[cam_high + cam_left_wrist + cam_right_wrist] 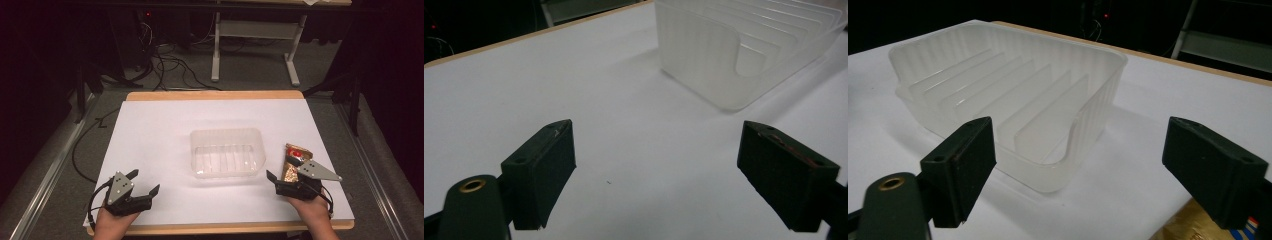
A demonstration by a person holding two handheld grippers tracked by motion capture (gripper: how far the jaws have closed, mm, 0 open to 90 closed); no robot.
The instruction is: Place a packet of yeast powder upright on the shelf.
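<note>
Fingers (1215, 170) of the right gripper (286, 177) are standing wide apart and holding nothing, with the gold snack packet (294, 161) lying just beyond and partly beneath them on the worktop (150, 130). The packet's long axis is running away from the person, roughly parallel to the right wall of the clear ribbed plastic tray (226, 151) just beside it. The left gripper (142, 184), likewise wide open and empty, is resting well apart, so the right hand is judged nearer.

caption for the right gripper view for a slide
Open right tool facing a clear ribbed plastic tray, a gold snack packet beneath one jaw.
</note>
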